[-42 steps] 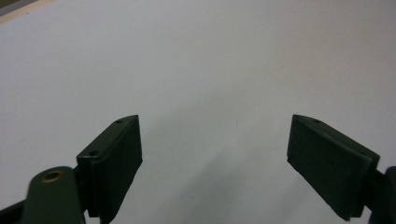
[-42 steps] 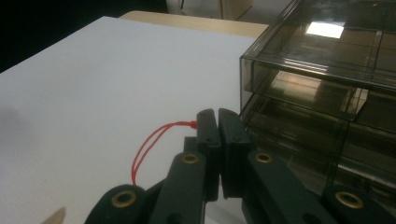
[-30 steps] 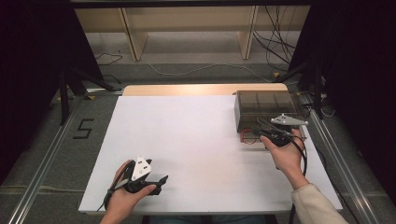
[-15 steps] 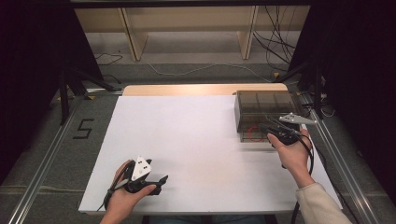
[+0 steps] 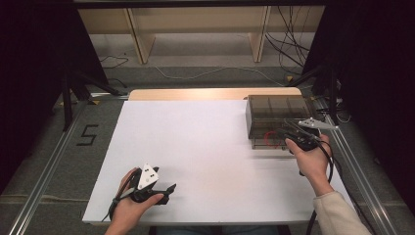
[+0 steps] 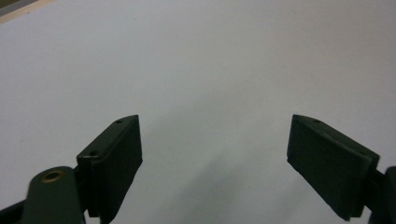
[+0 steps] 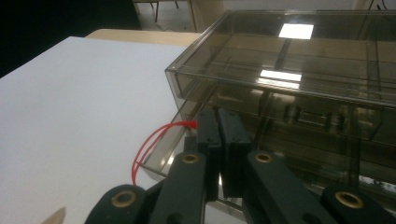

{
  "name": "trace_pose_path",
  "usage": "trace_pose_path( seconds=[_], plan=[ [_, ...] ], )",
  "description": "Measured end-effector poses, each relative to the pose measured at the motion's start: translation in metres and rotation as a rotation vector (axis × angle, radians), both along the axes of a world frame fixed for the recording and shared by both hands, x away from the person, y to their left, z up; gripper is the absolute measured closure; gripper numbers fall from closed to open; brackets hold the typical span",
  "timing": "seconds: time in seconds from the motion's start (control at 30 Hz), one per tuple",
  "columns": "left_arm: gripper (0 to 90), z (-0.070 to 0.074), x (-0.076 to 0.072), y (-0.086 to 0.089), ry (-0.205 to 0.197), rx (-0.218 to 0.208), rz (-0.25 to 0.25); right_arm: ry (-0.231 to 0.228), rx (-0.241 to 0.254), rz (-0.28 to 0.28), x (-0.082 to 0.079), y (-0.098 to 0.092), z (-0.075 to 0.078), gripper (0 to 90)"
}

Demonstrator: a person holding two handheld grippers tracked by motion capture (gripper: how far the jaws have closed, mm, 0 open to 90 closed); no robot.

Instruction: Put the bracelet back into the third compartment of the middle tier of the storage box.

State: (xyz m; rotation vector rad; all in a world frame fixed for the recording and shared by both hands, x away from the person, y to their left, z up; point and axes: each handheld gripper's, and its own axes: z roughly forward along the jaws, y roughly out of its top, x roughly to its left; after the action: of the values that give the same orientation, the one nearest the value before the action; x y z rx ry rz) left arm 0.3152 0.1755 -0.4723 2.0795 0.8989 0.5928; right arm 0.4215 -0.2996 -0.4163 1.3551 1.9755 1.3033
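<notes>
White table [image 5: 210, 132] in a dark room: left hand-held gripper [image 5: 164, 191] agape, right hand-held gripper [image 5: 284, 133] closed.

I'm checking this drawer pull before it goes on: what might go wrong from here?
The right gripper is shut on the red loop of the smoky drawer box, whose drawer is partly out. The thin loop might slip from the jaws. The box could slide on the white table, since the open left gripper rests far away.
</notes>
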Motion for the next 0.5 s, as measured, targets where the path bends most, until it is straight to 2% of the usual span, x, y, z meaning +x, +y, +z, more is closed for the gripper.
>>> trace_pose_path(
  seconds=[0.5],
  plan=[
    [17.8,0.000,0.000,0.000,0.000,0.000,0.000,0.004,0.006,-0.044,0.001,-0.016,0.001,88.6]
  ],
)
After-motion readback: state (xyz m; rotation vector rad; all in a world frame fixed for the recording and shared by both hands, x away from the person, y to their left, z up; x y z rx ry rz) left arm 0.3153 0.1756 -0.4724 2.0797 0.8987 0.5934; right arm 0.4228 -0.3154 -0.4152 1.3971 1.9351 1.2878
